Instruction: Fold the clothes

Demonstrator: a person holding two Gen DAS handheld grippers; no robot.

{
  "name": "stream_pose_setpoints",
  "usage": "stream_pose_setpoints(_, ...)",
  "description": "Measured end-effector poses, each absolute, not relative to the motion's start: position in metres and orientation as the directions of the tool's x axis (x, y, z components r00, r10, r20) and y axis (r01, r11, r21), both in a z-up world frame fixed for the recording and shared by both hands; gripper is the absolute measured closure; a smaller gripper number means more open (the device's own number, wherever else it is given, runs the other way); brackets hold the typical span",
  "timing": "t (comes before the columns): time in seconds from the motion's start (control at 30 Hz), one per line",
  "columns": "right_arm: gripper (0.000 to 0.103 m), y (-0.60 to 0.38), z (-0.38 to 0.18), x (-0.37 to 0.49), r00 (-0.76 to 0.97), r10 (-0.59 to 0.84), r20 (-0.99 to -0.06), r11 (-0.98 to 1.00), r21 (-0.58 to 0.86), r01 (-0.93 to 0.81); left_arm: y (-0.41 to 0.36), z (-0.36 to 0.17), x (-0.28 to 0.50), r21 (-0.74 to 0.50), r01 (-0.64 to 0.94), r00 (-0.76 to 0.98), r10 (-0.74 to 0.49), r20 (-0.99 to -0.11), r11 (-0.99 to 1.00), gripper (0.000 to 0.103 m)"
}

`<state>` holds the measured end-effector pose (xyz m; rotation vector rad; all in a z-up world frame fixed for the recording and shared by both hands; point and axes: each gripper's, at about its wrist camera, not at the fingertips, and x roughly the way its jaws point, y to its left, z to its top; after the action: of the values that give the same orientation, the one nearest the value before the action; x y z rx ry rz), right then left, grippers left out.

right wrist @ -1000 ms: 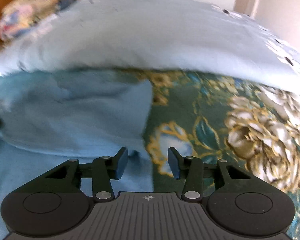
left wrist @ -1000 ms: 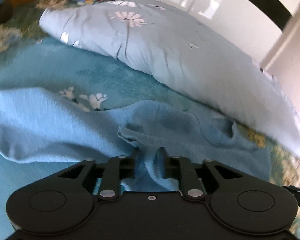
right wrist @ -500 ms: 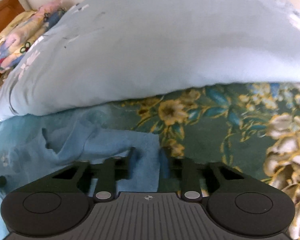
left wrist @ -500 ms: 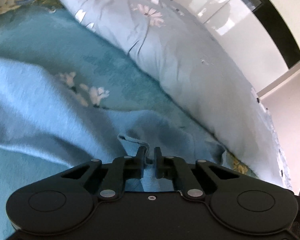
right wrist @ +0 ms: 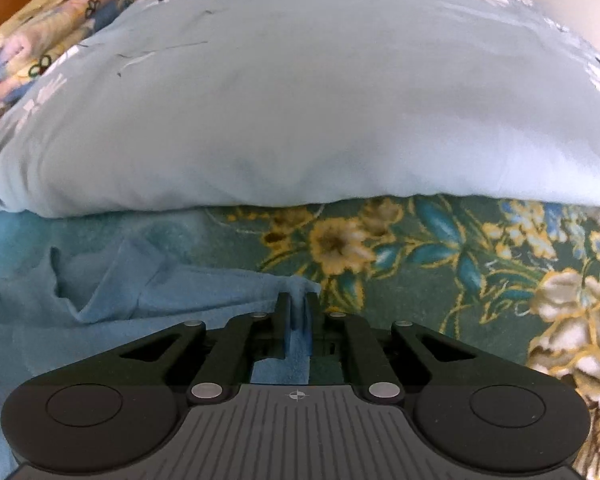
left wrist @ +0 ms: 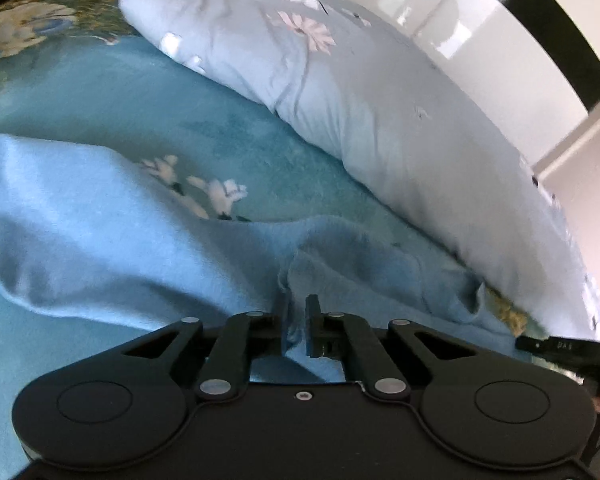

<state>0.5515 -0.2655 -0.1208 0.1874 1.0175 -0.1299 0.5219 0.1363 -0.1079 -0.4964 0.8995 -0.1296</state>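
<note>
Because the light blue garment (left wrist: 100, 216) is thin, soft knit cloth, we judge it light and limp: it will sag and slide from any hold that is not on a hem or corner. We have the left tongs (left wrist: 296, 316) drawn narrow on a bunched edge of it, and the right tongs (right wrist: 298, 312) pinched on its far corner (right wrist: 300, 284), so both hold cloth. Relative to the pale blue duvet (right wrist: 300, 100), the garment lies just in front of its near edge, spread on the teal blanket (left wrist: 240, 128), with the held corner reaching onto the floral bedspread (right wrist: 460, 264). From each pair of tongs the cloth spreads forward and toward our left.
</note>
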Motion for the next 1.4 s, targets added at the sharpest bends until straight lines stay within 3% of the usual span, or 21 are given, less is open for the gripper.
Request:
stream_pose_setpoints(0.17, 0.087, -0.254, -0.087, 0.529, 0.596, -0.022, -0.803, 0.982, 0.093, 0.162, 0.182, -0.085, 0.494, -0.486, -0.247, 0.686, -0.203, -0.699, 0.839, 0.092)
stream_pose_setpoints(0.27, 0.084, -0.243, -0.070, 0.504, 0.620, 0.010, -0.785, 0.985, 0.115, 0.129, 0.226, -0.081, 0.475, -0.462, -0.388, 0.695, -0.076, -0.715, 0.797, 0.075)
stream_pose_setpoints(0.33, 0.073, -0.234, -0.063, 0.488, 0.624, 0.021, -0.781, 0.986, 0.119, 0.117, 0.259, -0.085, 0.467, -0.448, -0.498, 0.674, 0.006, -0.739, 0.742, 0.075)
stream_pose_setpoints(0.43, 0.072, -0.218, -0.059, 0.462, 0.614, 0.010, -0.789, 0.992, 0.083, 0.090, 0.312, -0.093, 0.452, -0.488, -0.628, 0.662, 0.087, -0.744, 0.606, 0.075)
stream_pose_setpoints(0.57, 0.071, -0.198, -0.057, 0.440, 0.580, 0.006, -0.814, 0.996, 0.056, 0.067, 0.362, -0.113, 0.440, -0.578, -0.708, 0.664, 0.106, -0.740, 0.406, 0.074)
stream_pose_setpoints(0.67, 0.070, -0.183, -0.057, 0.434, 0.562, 0.015, -0.827, 0.996, 0.059, 0.061, 0.373, -0.125, 0.445, -0.568, -0.726, 0.644, 0.097, -0.758, 0.387, 0.075)
stream_pose_setpoints(0.83, 0.070, -0.158, -0.052, 0.434, 0.566, 0.033, -0.824, 0.998, 0.059, 0.028, 0.376, -0.136, 0.446, -0.580, -0.725, 0.651, 0.093, -0.753, 0.372, 0.086)
stream_pose_setpoints(0.9, 0.070, -0.149, -0.049, 0.437, 0.571, 0.041, -0.820, 0.998, 0.056, 0.009, 0.376, -0.137, 0.447, -0.582, -0.719, 0.653, 0.083, -0.753, 0.380, 0.103)
stream_pose_setpoints(1.07, 0.070, -0.136, -0.044, 0.435, 0.579, 0.048, -0.814, 0.999, 0.052, -0.010, 0.375, -0.123, 0.452, -0.554, -0.695, 0.658, 0.094, -0.748, 0.458, 0.103)
stream_pose_setpoints(1.2, 0.070, -0.138, -0.042, 0.428, 0.581, 0.047, -0.813, 0.998, 0.062, 0.006, 0.366, -0.085, 0.452, -0.539, -0.627, 0.711, 0.132, -0.690, 0.562, 0.103)
stream_pose_setpoints(1.3, 0.070, -0.145, -0.042, 0.420, 0.582, 0.041, -0.812, 0.997, 0.069, 0.026, 0.334, -0.043, 0.461, -0.496, -0.456, 0.799, 0.093, -0.595, 0.739, 0.103)
stream_pose_setpoints(1.4, 0.070, -0.153, -0.041, 0.412, 0.586, 0.041, -0.809, 0.995, 0.087, 0.051, 0.290, -0.008, 0.471, -0.494, -0.245, 0.868, -0.038, -0.494, 0.834, 0.103)
